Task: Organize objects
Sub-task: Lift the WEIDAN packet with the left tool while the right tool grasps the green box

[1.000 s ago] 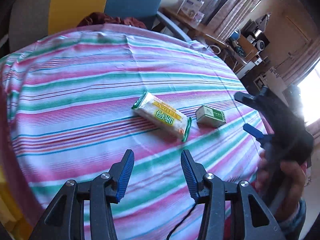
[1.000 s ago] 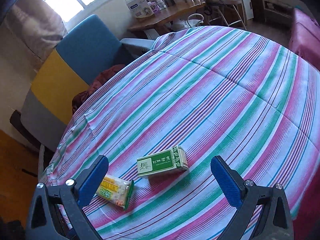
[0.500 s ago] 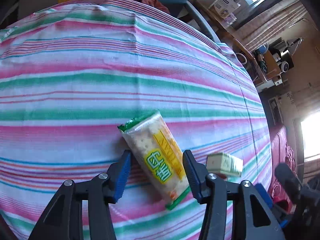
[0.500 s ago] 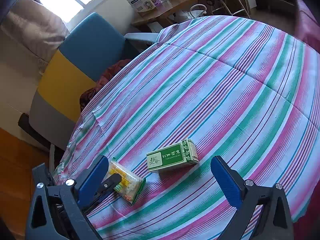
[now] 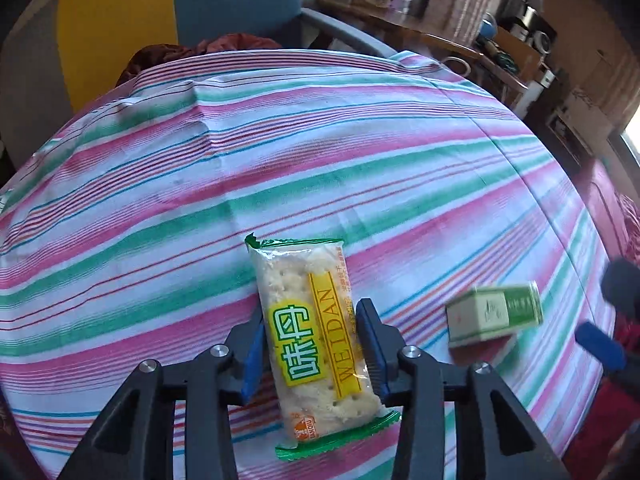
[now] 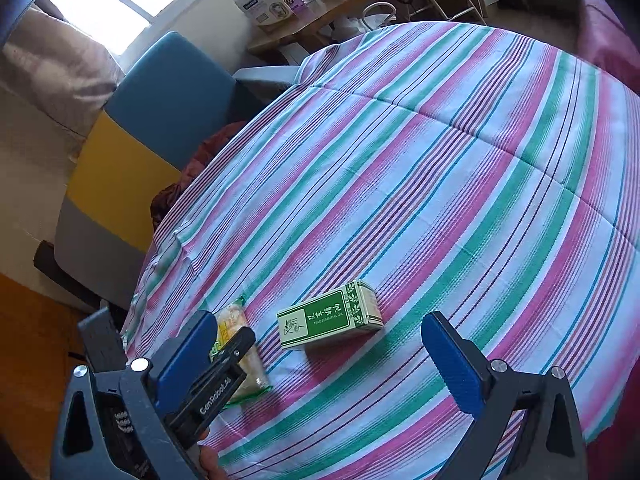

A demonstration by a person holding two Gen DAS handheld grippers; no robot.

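Crackers first: my left jaws (image 5: 310, 346) have just been closing, and the cracker packet (image 5: 314, 340) now sits between the blue pads, which press its two long sides near the middle. A second ago these jaws hung short of the packet with bare cloth between them; since then I have come forward and down over it, and the packet fills the lower middle of my left view, its green sealed ends sticking out ahead of the pads and back toward me. From the right view the same grip shows at lower left, the black finger (image 6: 224, 368) laid along the packet. I judge the pick to be made but not lifted: the packet looks to lie on the striped surface (image 5: 360, 152), though I cannot tell for certain that it has not begun to rise.

My right jaws (image 6: 320, 360) stand spread wide and hold nothing. The green box (image 6: 330, 320) lies on its side ahead of them, between the two pads in the view but apart from both, just beside the packet. It has not shifted on the cloth.

For the tidying, one of the two things is now in hand and the other is ready for the right side. No tray, bin or basket appears in either view, so where these should go I cannot say from here.
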